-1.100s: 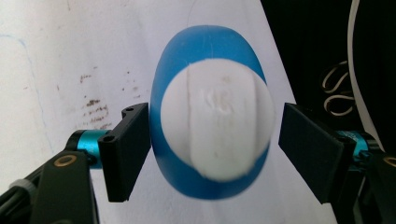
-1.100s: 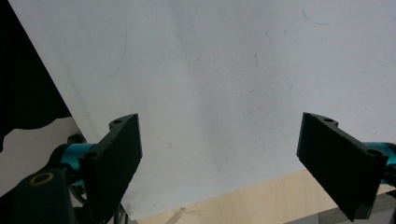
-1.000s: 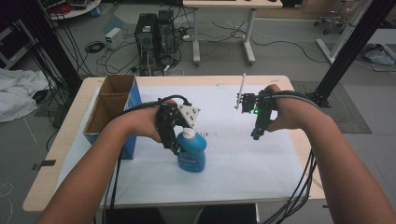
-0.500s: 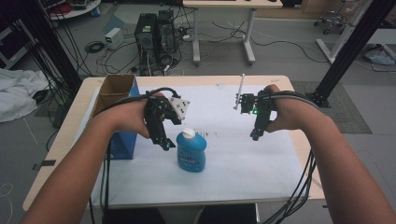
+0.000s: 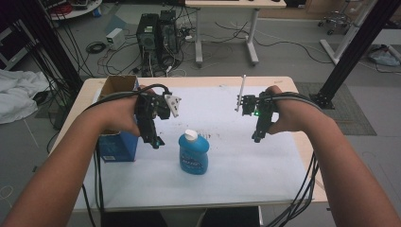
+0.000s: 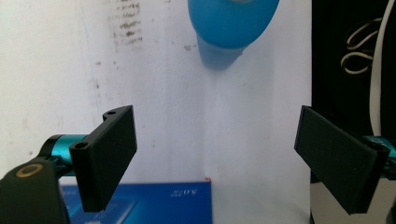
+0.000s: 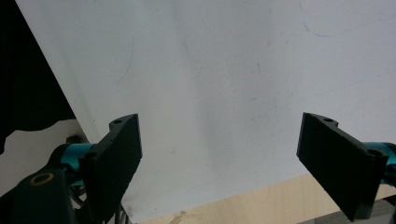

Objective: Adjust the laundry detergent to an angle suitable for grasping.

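Both jaws spread, empty; left gripper (image 5: 156,141) just opened off bottle (image 5: 193,152), now upright on desk (image 5: 246,161); right gripper (image 5: 257,137) idle.

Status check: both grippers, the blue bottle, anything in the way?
Left gripper open, jaws just been opening, nothing between them. Right gripper open, empty. Blue bottle upright on the white sheet. Cardboard box beside left gripper.

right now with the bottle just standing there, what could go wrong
The blue bottle stands upright and free beside the open left gripper, whose jaws have just been opening; a sideways swing could tip it. The cardboard box sits close on that gripper's other side, so it has little room to move.
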The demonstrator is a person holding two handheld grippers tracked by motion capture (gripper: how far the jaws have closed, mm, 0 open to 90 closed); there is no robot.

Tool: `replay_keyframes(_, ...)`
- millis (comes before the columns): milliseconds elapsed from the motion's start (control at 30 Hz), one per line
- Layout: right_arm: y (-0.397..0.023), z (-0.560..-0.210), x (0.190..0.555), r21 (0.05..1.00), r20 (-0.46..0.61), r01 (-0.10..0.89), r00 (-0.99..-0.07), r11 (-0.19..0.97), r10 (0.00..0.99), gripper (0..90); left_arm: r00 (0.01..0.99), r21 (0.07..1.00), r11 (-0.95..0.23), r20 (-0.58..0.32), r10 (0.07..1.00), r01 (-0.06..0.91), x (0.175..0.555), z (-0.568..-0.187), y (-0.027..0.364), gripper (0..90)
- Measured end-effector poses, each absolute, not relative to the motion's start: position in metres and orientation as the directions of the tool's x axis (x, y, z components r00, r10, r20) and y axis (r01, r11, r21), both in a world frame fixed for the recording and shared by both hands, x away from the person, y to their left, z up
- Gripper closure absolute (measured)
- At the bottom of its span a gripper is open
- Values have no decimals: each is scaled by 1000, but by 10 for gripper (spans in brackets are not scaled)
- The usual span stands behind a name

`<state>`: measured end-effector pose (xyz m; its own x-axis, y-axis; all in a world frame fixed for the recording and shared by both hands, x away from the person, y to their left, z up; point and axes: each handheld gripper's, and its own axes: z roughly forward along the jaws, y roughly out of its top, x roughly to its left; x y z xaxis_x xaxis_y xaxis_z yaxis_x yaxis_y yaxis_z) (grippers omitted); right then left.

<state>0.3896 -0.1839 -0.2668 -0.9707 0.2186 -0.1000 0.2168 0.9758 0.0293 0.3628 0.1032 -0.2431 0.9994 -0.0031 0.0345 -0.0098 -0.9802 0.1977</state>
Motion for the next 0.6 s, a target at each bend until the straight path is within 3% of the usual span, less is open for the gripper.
replay_keyframes(367, -182, -265, 387, 35, -108, 208, -972, 977, 211, 132, 999, 143, -989, 29, 41, 36, 360, -240, 102, 131)
replay_keyframes(600, -181, -265, 386, 34, -104, 208, -972, 977, 211, 132, 997, 106, -992, 32, 65, 61, 360, -239, 103, 82)
